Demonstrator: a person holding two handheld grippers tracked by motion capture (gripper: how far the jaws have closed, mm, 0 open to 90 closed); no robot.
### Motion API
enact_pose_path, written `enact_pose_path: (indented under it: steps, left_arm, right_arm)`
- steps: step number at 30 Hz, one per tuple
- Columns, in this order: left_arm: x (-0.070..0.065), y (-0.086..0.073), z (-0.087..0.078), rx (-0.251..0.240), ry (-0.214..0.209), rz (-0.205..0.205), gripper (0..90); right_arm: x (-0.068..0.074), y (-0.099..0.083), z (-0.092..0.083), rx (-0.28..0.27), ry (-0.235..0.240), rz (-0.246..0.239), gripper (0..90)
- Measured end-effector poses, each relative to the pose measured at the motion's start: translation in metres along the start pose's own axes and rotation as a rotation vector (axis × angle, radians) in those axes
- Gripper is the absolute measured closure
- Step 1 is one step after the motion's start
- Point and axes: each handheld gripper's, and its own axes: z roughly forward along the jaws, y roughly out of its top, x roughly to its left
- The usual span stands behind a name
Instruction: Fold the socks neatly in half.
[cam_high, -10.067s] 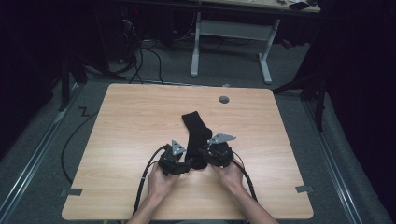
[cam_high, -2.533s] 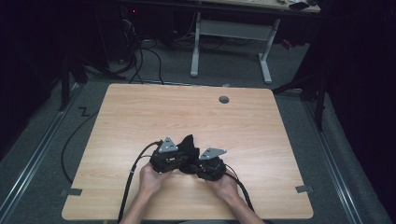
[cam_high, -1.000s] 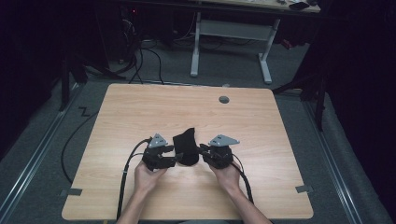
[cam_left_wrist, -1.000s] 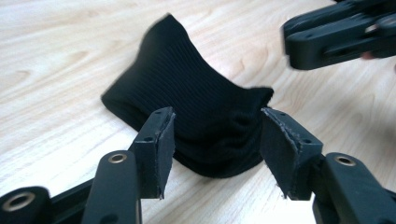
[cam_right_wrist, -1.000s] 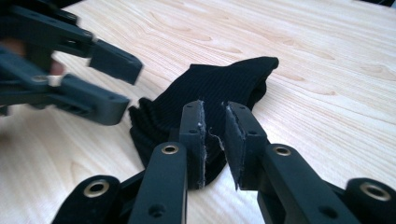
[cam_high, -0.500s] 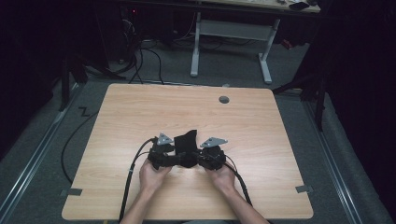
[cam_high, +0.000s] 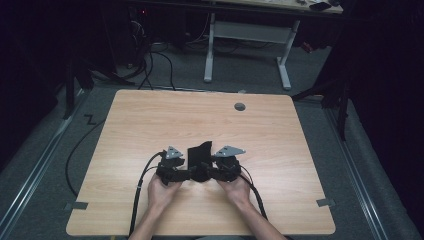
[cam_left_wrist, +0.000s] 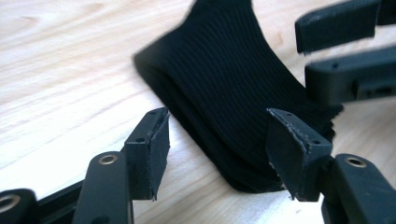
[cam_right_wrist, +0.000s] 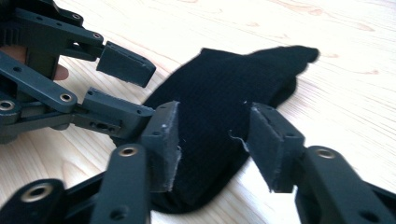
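Sock (cam_high: 199, 152) folded, black, flat on table (cam_high: 280, 150), near the front edge, roughly centre, between both grippers. Left gripper (cam_high: 186, 172) and right gripper (cam_high: 209, 173) low over the wood, tips pointing inward at the sock's near end.

Left gripper view: jaws spread, folded end of sock (cam_left_wrist: 229, 93) lies in the gap, pads (cam_left_wrist: 158, 149) clear of the fabric. Jaws have just been opening a bit further. Right gripper's tips show at top right, just beside the sock.

Right gripper view: jaws apart, sock (cam_right_wrist: 219, 112) between them, pads (cam_right_wrist: 163, 140) not pressing on it. Jaws have just been opening, a lot. Left gripper (cam_right_wrist: 126, 86) at upper left, one tip touching the sock edge, or near enough that I can't tell.

Sock layers stacked, ribbed side up, toe end pointing away from person.
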Motion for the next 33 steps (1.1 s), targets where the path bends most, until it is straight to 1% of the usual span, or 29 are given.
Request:
enact_pose_path:
  steps: [2,4,5,6,7,9,11,13,15,16,18,21,23,24,25,26,29,33]
  left_arm:
    - [0.002,0.003,-0.005,-0.014,0.017,-0.012,40.7]
    - [0.007,0.005,-0.008,-0.021,0.012,-0.032,40.3]
    - [0.007,0.005,-0.008,-0.021,0.012,-0.032,40.1]
    - [0.009,0.007,-0.008,-0.021,0.01,-0.043,40.1]
    - [0.012,0.009,-0.006,-0.021,0.008,-0.057,40.1]
    - [0.016,0.011,-0.004,-0.036,0.007,-0.08,40.9]
    - [0.018,0.014,0.0,-0.015,0.013,-0.082,41.0]
    - [0.019,0.018,0.004,-0.008,0.018,-0.078,41.7]
    - [0.02,0.022,0.007,-0.011,0.014,-0.087,42.5]
    - [0.021,0.024,0.008,0.001,0.018,-0.087,42.1]
    - [0.023,0.027,0.011,0.012,0.015,-0.091,42.0]
    - [0.026,0.033,0.018,0.038,0.009,-0.1,42.3]
    - [0.026,0.036,0.022,0.052,0.007,-0.093,44.2]
    - [0.026,0.037,0.023,0.044,0.005,-0.096,44.6]
    - [0.026,0.039,0.026,0.05,0.002,-0.101,45.3]
    - [0.026,0.04,0.028,0.061,0.003,-0.099,44.5]
    - [0.024,0.044,0.035,0.071,0.004,-0.093,44.3]
    - [0.024,0.045,0.039,0.067,-0.001,-0.125,42.9]
  right_arm:
    - [0.003,0.0,0.003,-0.003,0.0,-0.01,49.6]
    - [0.006,-0.001,0.007,0.011,-0.001,-0.027,50.3]
    - [0.008,-0.002,0.008,0.031,-0.004,-0.034,51.7]
    - [0.008,-0.002,0.008,0.031,-0.004,-0.034,51.7]
    - [0.008,-0.006,0.009,0.038,-0.003,-0.031,52.5]
    - [0.007,-0.008,0.009,0.037,0.002,-0.023,52.7]
    - [0.006,-0.011,0.009,0.036,0.013,-0.015,52.7]
    - [0.007,-0.013,0.008,0.04,0.018,-0.01,52.7]
    - [0.008,-0.014,0.006,0.044,0.021,-0.02,52.6]
    - [0.008,-0.016,0.006,0.035,0.021,-0.033,52.5]
    - [0.009,-0.018,0.005,0.029,0.018,-0.038,52.4]
    - [0.009,-0.02,0.003,0.027,0.019,-0.033,52.4]
    - [0.01,-0.022,0.002,0.024,0.018,-0.034,52.5]
    - [0.011,-0.023,0.0,0.024,0.018,-0.032,52.5]
    - [0.011,-0.024,0.0,0.023,0.018,-0.033,52.5]
    - [0.011,-0.025,-0.001,0.022,0.018,-0.033,52.6]
    - [0.013,-0.028,-0.003,0.018,0.018,-0.034,52.8]
    - [0.014,-0.029,-0.005,0.025,0.021,-0.043,52.9]
